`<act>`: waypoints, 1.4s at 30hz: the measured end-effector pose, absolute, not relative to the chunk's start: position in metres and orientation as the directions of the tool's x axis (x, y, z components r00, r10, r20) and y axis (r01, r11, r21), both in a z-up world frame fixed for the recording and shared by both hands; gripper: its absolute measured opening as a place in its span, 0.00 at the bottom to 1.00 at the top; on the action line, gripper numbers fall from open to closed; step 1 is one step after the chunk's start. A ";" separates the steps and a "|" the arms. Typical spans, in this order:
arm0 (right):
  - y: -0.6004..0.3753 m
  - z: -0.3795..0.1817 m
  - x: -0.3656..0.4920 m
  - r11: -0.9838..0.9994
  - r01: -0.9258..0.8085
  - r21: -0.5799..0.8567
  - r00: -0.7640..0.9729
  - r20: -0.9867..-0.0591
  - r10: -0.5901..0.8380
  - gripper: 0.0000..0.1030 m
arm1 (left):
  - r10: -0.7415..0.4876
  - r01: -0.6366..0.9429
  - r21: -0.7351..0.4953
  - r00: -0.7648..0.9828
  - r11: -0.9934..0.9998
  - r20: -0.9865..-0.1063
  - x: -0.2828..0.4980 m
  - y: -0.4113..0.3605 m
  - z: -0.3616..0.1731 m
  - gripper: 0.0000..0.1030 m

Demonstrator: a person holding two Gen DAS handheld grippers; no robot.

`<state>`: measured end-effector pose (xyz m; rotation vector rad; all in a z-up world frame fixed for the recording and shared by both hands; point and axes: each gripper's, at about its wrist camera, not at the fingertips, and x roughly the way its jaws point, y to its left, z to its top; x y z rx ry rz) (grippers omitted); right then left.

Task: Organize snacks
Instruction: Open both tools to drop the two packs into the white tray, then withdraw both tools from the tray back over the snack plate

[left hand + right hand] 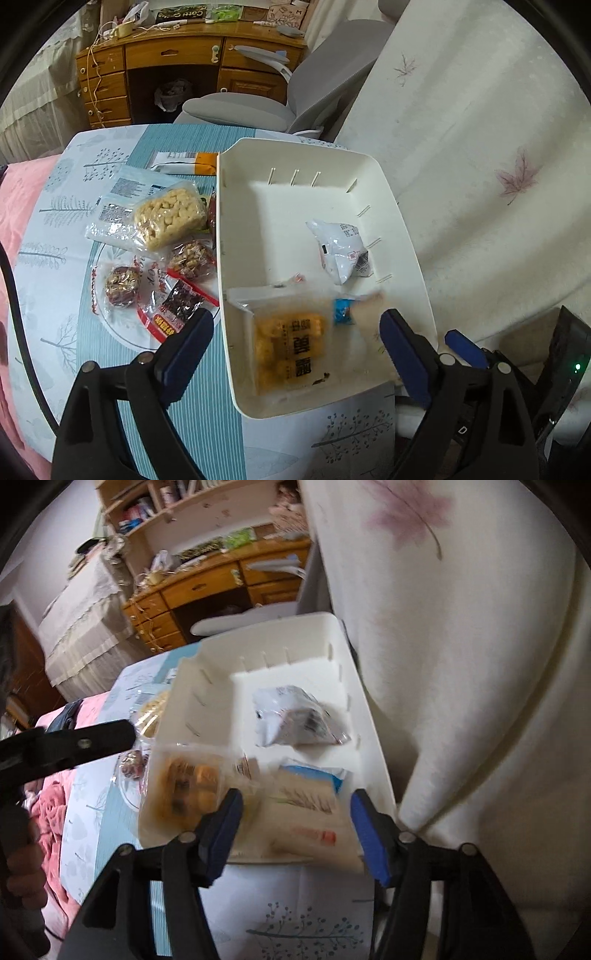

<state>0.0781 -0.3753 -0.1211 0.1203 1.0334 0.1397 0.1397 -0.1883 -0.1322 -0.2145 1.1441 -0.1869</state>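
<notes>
The snacks are in two places: some lie in a white bin (402, 236), the others wait on a glass plate (98, 295) at its left. The bin stands on a table with a blue and white cloth (66, 236), close beside a cream curtain (480, 147) printed with purple leaves.

Inside the bin, a white crinkled packet (341, 249) lies near the far right wall. A clear packet with orange pieces (291, 349) lies at the near end, and beside it, to the right, a beige packet with a blue corner (310, 805).

On the plate are a bag of pale puffed pieces (170, 218), two small wrapped nut clusters (122, 286) and a red-edged packet (173, 308).

The left gripper (297, 356) hangs over the near end of the bin with its jaws wide apart, and the orange packet lies below between them, not pressed. The right gripper (295, 827) is over the beige packet, its jaws also apart and not squeezing it; the picture is blurred there.

Behind the table stand a grey chair (258, 107) and a wooden desk (177, 74).
</notes>
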 end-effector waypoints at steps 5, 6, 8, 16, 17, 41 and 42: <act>-0.377 -0.123 0.078 0.981 -0.039 0.189 0.498 -0.847 0.184 0.71 | -0.232 -0.016 -0.258 0.389 0.966 -0.892 0.134 -0.174 -0.136 0.88; -0.376 -0.123 0.078 0.981 -0.039 0.192 0.495 -0.849 0.186 0.71 | -0.230 -0.023 -0.259 0.389 0.966 -0.892 0.133 -0.171 -0.137 0.88; -0.375 -0.124 0.079 0.979 -0.038 0.201 0.487 -0.852 0.194 0.71 | -0.223 -0.039 -0.258 0.389 0.965 -0.894 0.128 -0.165 -0.139 0.88; -0.359 -0.131 0.074 0.971 -0.042 0.235 0.449 -0.864 0.229 0.71 | -0.202 -0.110 -0.260 0.373 0.959 -0.905 0.104 -0.135 -0.149 0.88; -0.356 -0.132 0.073 0.970 -0.044 0.239 0.444 -0.865 0.233 0.71 | -0.197 -0.123 -0.258 0.369 0.958 -0.908 0.100 -0.130 -0.151 0.88; -0.266 -0.135 0.058 0.921 0.137 0.366 0.369 -0.881 0.295 0.71 | -0.152 -0.079 -0.192 0.359 0.978 -0.921 0.074 0.000 -0.149 0.88; -0.261 -0.134 0.057 0.914 0.153 0.375 0.374 -0.878 0.298 0.71 | -0.153 -0.067 -0.189 0.358 0.980 -0.921 0.075 0.006 -0.149 0.88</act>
